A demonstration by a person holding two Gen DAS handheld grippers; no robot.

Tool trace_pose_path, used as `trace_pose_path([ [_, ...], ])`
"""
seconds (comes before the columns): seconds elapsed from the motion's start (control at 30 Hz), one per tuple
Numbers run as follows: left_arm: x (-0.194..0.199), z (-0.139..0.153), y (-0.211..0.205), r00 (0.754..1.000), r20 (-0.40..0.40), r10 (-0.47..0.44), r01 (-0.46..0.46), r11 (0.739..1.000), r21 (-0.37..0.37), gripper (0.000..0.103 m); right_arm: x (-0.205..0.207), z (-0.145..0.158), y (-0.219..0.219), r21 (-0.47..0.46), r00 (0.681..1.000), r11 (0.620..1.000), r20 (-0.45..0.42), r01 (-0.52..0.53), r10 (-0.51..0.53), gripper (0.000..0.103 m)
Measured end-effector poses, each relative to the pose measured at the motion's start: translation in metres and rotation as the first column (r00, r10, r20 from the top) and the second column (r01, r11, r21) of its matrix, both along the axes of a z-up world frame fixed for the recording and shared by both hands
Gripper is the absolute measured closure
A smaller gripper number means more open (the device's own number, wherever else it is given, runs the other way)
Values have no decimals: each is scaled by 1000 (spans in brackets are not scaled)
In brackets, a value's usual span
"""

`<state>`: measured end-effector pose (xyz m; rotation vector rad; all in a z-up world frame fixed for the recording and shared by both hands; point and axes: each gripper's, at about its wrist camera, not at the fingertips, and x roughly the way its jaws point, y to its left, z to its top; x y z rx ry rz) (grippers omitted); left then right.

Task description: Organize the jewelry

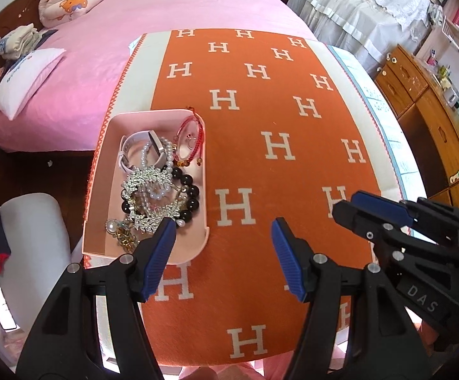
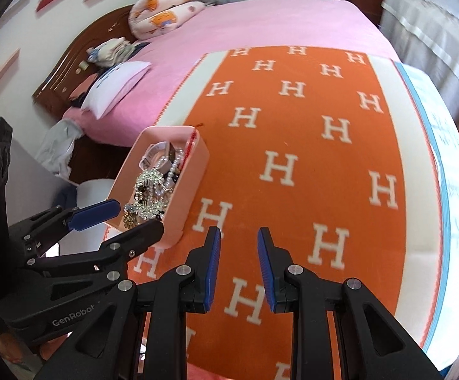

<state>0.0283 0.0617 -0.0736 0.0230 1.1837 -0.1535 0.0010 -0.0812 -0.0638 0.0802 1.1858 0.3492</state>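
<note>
Left wrist view is showing a pink tray (image 1: pixel 103 171) sitting at the orange blanket's (image 1: pixel 261 110) left edge, holding all the jewelry (image 1: pixel 153 183): beads, pearls, a silver brooch, a watch, tangled. Both grippers, left (image 1: pixel 223 253) and right (image 2: pixel 239 266), are hovering released and empty. Either sorting is pending or gathering is done.

Orange H-patterned blanket (image 1: pixel 261 120) over a pink bed (image 1: pixel 172 9), white pillow (image 1: pixel 27 79), wooden cabinet (image 1: pixel 432 126) alongside.

Tray's (image 2: pixel 194 158) near wall hides lower jewelry in right view; tangled pieces (image 1: pixel 148 196) overlap, indistinct; blanket (image 2: pixel 292 332) cut by bottom edge.
</note>
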Motion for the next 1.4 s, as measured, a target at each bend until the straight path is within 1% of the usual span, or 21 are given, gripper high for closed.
trace_pose_path([
  [0.1, -2, 3, -6, 1000, 0, -6, 6, 1000, 12, 43, -6, 3, -10, 3, 999, 999, -15, 35, -35, 78],
  [0.17, -2, 7, -10, 1000, 3, -7, 7, 1000, 14, 43, -10, 8, -15, 8, 998, 999, -14, 54, -54, 75],
  [0.23, -2, 13, -14, 1000, 11, -11, 10, 1000, 18, 43, -13, 16, -23, 11, 997, 997, -7, 78, -78, 66],
  [0.33, -2, 25, -20, 999, 41, -19, 18, 1000, 21, 42, -14, 28, -34, 8, 995, 994, 2, 105, -105, 66],
  [0.5, 0, 50, -35, 995, 91, -45, 41, 998, 52, 42, -11, 48, -52, 16, 989, 989, -2, 146, -146, 66],
  [0.57, 0, 61, -41, 992, 111, -52, 46, 997, 55, 42, -10, 62, -57, 12, 987, 987, 20, 159, -159, 60],
  [0.6, -1, 67, -44, 991, 123, -54, 47, 997, 57, 41, -10, 69, -58, 7, 986, 987, 37, 161, -161, 52],
  [0.63, 0, 74, -47, 990, 134, -46, 38, 998, 58, 41, -11, 77, -60, -4, 984, 986, 65, 167, -166, 48],
  [0.7, 0, 86, -51, 989, 145, -30, 24, 999, 39, 41, -12, 91, -66, -18, 980, 984, 104, 175, -172, 45],
  [0.73, 0, 90, -52, 988, 150, -25, 20, 999, 35, 41, -12, 97, -69, -18, 978, 983, 113, 181, -178, 42],
  [0.8, -1, 98, -57, 987, 162, -23, 17, 999, 39, 41, -11, 107, -76, -15, 973, 981, 125, 195, -192, 40],
  [1.0, -5, 116, -67, 982, 188, -4, -4, 999, 41, 41, -12, 127, -89, -16, 969, 980, 154, 196, -191, 40],
  [1.13, -5, 121, -68, 982, 191, 13, -21, 999, 41, 41, -15, 138, -91, -23, 968, 982, 179, 185, -178, 40],
  [1.4, -6, 123, -66, 981, 190, 34, -43, 998, 43, 41, -16, 142, -90, -29, 966, 983, 190, 181, -172, 40],
])
